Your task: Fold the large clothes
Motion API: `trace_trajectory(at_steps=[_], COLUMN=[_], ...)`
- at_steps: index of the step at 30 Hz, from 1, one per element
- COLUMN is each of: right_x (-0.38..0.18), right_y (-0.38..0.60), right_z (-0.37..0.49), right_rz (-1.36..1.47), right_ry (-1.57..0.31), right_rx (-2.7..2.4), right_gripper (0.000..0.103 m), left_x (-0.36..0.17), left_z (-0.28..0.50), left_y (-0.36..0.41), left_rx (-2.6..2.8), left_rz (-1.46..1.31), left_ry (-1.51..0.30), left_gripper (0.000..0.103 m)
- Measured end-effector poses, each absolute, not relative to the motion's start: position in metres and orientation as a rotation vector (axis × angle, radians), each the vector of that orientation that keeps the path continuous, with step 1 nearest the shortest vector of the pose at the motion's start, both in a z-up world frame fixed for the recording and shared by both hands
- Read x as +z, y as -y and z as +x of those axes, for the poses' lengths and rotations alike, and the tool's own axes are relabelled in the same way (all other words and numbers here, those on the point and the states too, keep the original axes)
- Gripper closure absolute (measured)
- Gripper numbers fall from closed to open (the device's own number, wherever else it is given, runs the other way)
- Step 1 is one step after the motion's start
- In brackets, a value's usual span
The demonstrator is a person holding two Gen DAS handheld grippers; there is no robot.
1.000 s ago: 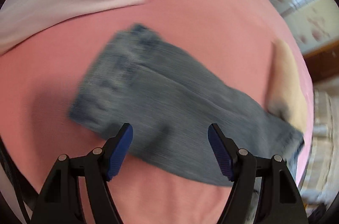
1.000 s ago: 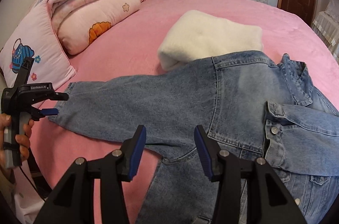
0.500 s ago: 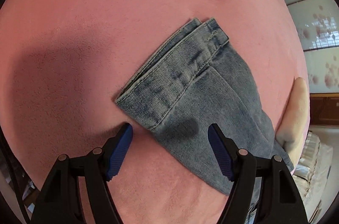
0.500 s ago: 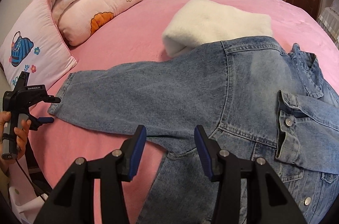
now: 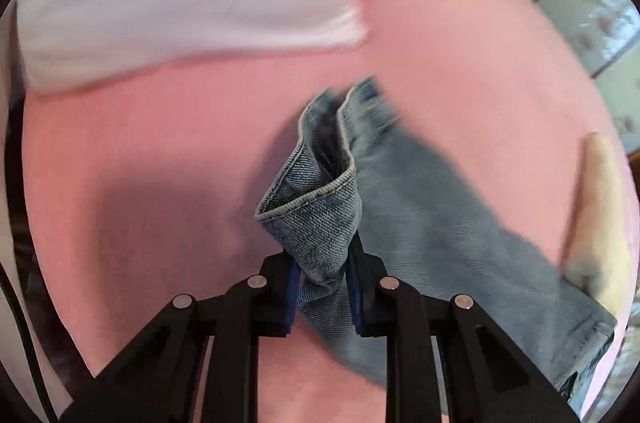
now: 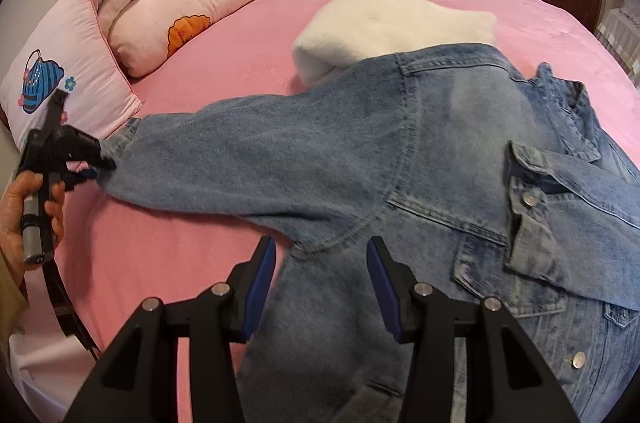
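Denim: a blue denim jacket [image 6: 420, 159] lies spread on the pink bedsheet [image 6: 248, 71] ahead of my right gripper, one long sleeve stretched away to my left.
Sleeve cuff: the stitched cuff [image 5: 320, 207] bunches up between the blue pads of my left gripper [image 5: 322, 287], rising just in front of them.
Left gripper: its jaws have just been closing and now pinch the cuff; my hand [image 6: 28, 211] wraps its handle.
Right gripper: my right gripper [image 6: 320, 287] hangs half open above the jacket's underarm seam, pads apart from the cloth.
Beyond the jacket: a folded cream fleece blanket [image 6: 392, 23] sits partly under the shoulder.
Far left: a pale pink printed pillow [image 6: 60, 79] lies just beyond the cuff.
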State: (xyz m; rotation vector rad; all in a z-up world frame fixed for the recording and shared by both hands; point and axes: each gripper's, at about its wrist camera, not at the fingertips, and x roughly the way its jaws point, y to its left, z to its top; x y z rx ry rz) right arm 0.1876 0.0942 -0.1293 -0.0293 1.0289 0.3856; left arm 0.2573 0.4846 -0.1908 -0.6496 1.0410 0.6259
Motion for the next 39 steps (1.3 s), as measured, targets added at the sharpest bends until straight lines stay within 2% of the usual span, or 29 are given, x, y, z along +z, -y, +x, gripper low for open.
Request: trace_trajectory(at_steps=[6, 9, 12, 17, 22, 25, 28, 30, 31, 39], right_x=[-0.125, -0.121, -0.116, -0.109, -0.120, -0.130, -0.140, -0.144, -0.145, -0.149], right_y=[-0.041, -0.008, 0.030, 0.093, 0.145, 0.165, 0.180, 0.186, 0.187, 0.176], right_z=[0.170, 0.164, 0.159, 0.147, 0.136, 0.134, 0.135, 0.138, 0.141, 0.162], right_rz=[-0.027, 0.012, 0.079, 0.154, 0.187, 0.209, 0.239, 0.264, 0.280, 0.400], right_ry=[-1.005, -0.997, -0.987, -0.949, -0.959, -0.980, -1.000, -1.006, -1.008, -1.019], right_rx=[0.308, 0.259, 0.202, 0.097, 0.008, -0.018, -0.019, -0.004, 0.011, 0.154], right_gripper=[0.056, 0.056, 0.056, 0.056, 0.056, 0.055, 0.055, 0.055, 0.055, 0.056], left_x=[-0.116, -0.077, -0.066, -0.098, -0.173, -0.211, -0.219, -0.212, -0.204, -0.162], left_z=[0.274, 0.284, 0.295, 0.305, 0.312, 0.308, 0.300, 0.295, 0.291, 0.253], left_y=[-0.382, -0.291, -0.199, -0.076, 0.030, 0.054, 0.060, 0.055, 0.054, -0.008], left_rx=[0.341, 0.105, -0.083, -0.266, -0.343, -0.329, -0.381, -0.427, -0.437, -0.351], left_rz=[-0.573, -0.502, -0.444, -0.372, -0.259, -0.169, -0.152, -0.179, -0.191, -0.173], left_ry=[-0.900, -0.864, -0.870, -0.936, -1.103, -1.199, -1.209, -1.199, -1.186, -1.056], left_gripper=[0.085, 0.085, 0.085, 0.085, 0.084, 0.081, 0.070, 0.043, 0.039, 0.037])
